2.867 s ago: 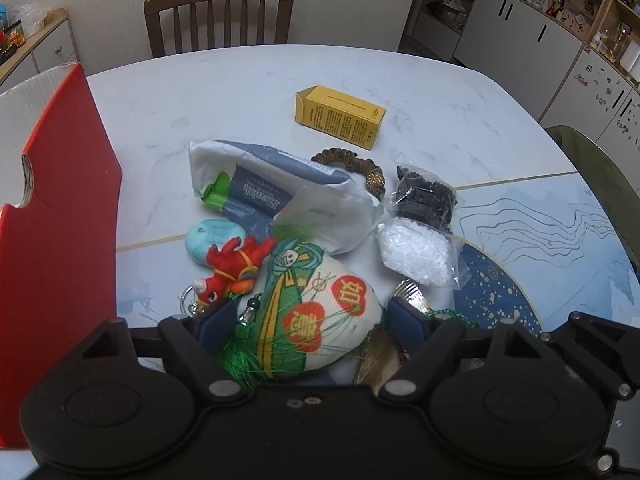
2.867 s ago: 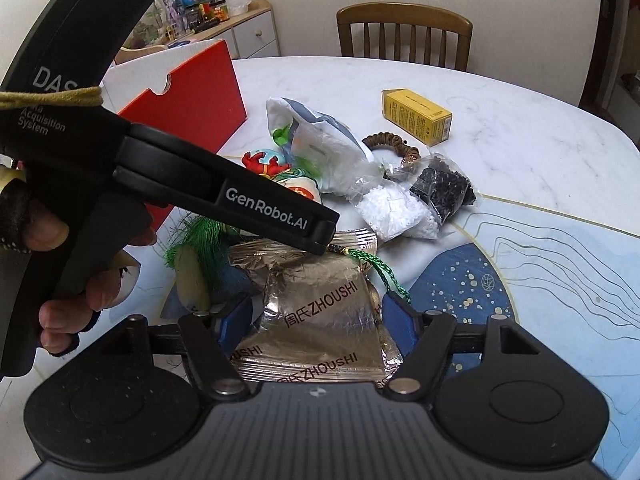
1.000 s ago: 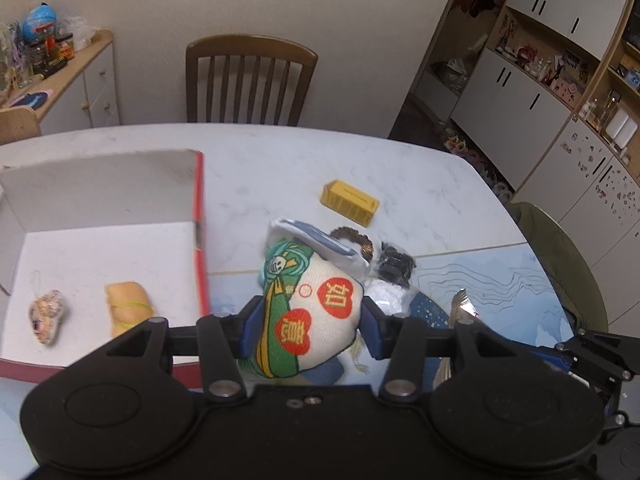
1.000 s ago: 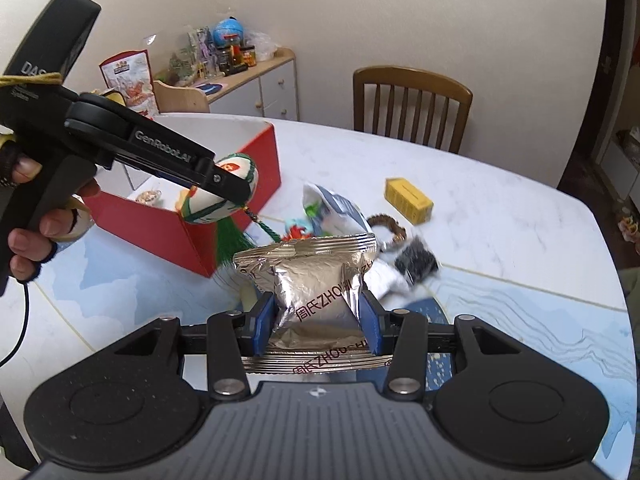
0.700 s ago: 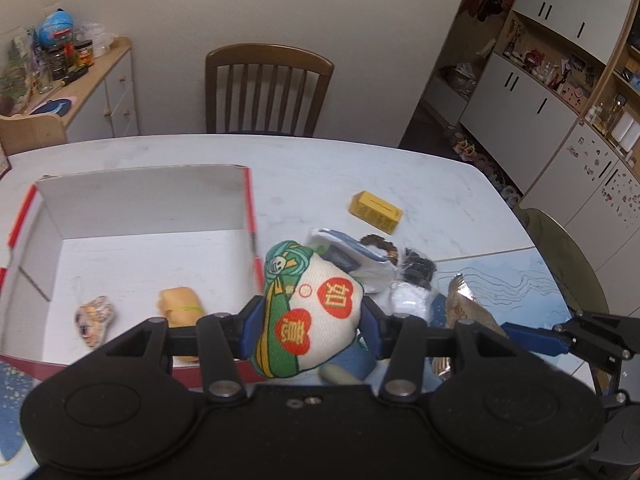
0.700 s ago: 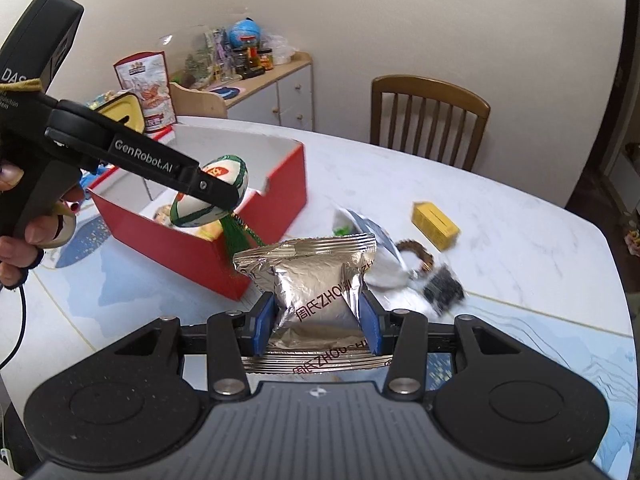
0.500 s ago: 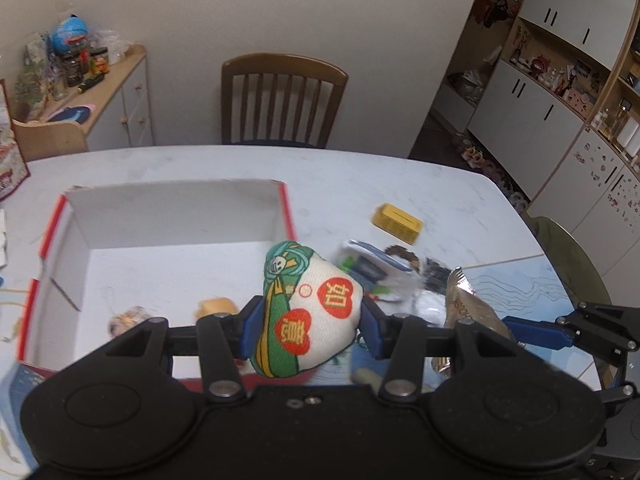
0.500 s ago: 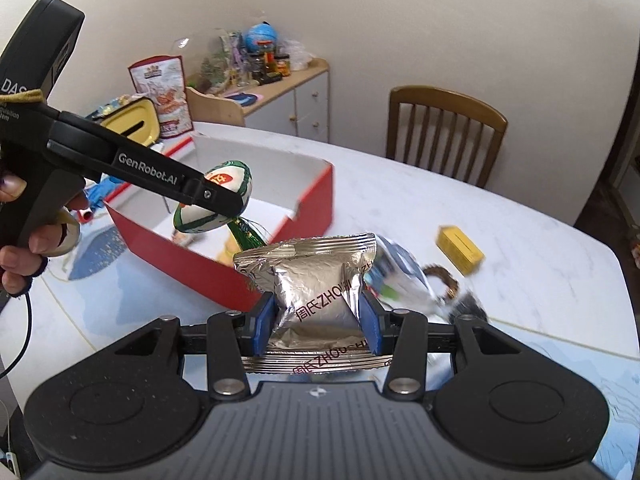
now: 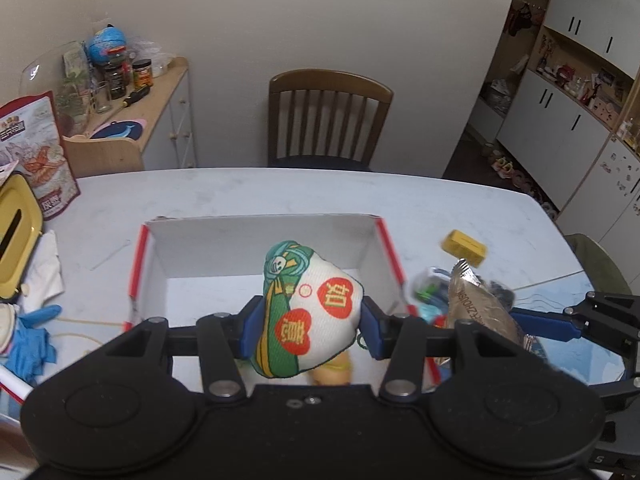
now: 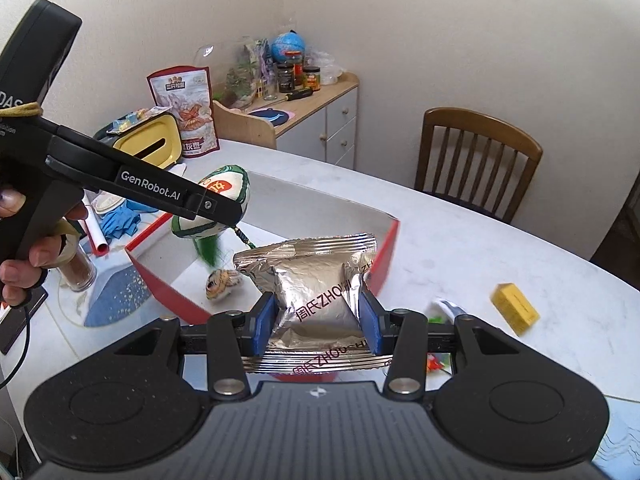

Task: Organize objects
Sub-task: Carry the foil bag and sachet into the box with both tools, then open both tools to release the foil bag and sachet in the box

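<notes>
My left gripper (image 9: 308,326) is shut on a white and green fabric sachet (image 9: 308,312) with red seals, held in the air above the open red box (image 9: 260,248). From the right wrist view the same sachet (image 10: 224,188) hangs over the box (image 10: 386,256), its green tassel (image 10: 208,254) dangling. My right gripper (image 10: 318,322) is shut on a silver foil snack packet (image 10: 316,292), held near the box's right wall. A small patterned charm (image 10: 222,280) and a yellowish item (image 9: 332,374) lie inside the box.
A yellow carton (image 9: 464,246) and a heap of small bags (image 9: 434,290) lie on the marble table (image 9: 280,192) right of the box. A yellow tissue holder (image 9: 14,236), blue gloves (image 9: 30,340) and a snack bag (image 10: 184,112) sit left. A wooden chair (image 9: 328,116) stands behind.
Both grippers have lifted their items off the table and swung left toward the red box; the sachet now hangs over the box's inside, and the foil packet has reached its right wall.
</notes>
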`<control>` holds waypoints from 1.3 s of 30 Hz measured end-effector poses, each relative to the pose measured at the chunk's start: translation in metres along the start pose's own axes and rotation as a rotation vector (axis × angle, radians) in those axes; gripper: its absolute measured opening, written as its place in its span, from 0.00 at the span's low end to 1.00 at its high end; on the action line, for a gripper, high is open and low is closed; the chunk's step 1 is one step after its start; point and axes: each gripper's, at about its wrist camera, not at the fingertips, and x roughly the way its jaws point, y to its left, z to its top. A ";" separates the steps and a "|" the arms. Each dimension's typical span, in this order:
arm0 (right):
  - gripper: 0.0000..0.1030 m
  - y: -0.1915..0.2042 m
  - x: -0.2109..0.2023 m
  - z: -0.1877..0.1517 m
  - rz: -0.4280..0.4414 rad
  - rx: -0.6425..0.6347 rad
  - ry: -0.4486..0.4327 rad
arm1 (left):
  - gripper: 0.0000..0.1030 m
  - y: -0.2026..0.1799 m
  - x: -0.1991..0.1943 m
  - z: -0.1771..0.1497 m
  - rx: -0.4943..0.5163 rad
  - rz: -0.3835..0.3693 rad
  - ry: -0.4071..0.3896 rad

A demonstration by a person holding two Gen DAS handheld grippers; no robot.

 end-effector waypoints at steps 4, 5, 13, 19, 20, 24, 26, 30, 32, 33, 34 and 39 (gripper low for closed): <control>0.43 0.010 0.024 0.012 -0.014 -0.007 0.014 | 0.47 0.018 0.013 0.002 0.007 0.029 0.014; 0.43 0.011 0.030 0.014 -0.018 -0.007 0.018 | 0.47 0.022 0.016 0.002 0.010 0.037 0.020; 0.43 0.016 0.084 0.027 -0.037 0.011 0.068 | 0.47 0.053 0.054 -0.006 0.014 0.068 0.106; 0.43 0.015 0.123 0.030 -0.055 0.032 0.107 | 0.47 0.054 0.079 -0.013 0.064 0.057 0.150; 0.43 0.014 0.130 0.031 -0.058 0.038 0.117 | 0.47 0.053 0.084 -0.014 0.079 0.062 0.153; 0.43 0.015 0.152 0.031 -0.065 0.028 0.157 | 0.47 0.053 0.100 -0.015 0.103 0.067 0.177; 0.43 0.016 0.161 0.030 -0.070 0.018 0.177 | 0.47 0.055 0.109 -0.016 0.109 0.073 0.192; 0.43 0.015 0.177 0.030 -0.070 0.011 0.210 | 0.47 0.062 0.127 -0.019 0.107 0.082 0.231; 0.43 0.015 0.185 0.030 -0.072 0.001 0.229 | 0.47 0.064 0.133 -0.019 0.107 0.081 0.245; 0.43 0.015 0.188 0.029 -0.072 -0.002 0.237 | 0.47 0.065 0.135 -0.018 0.108 0.082 0.250; 0.43 0.015 0.190 0.029 -0.071 -0.005 0.243 | 0.47 0.065 0.137 -0.018 0.109 0.081 0.255; 0.43 0.014 0.197 0.029 -0.056 -0.002 0.257 | 0.48 0.062 0.147 -0.016 0.130 0.075 0.286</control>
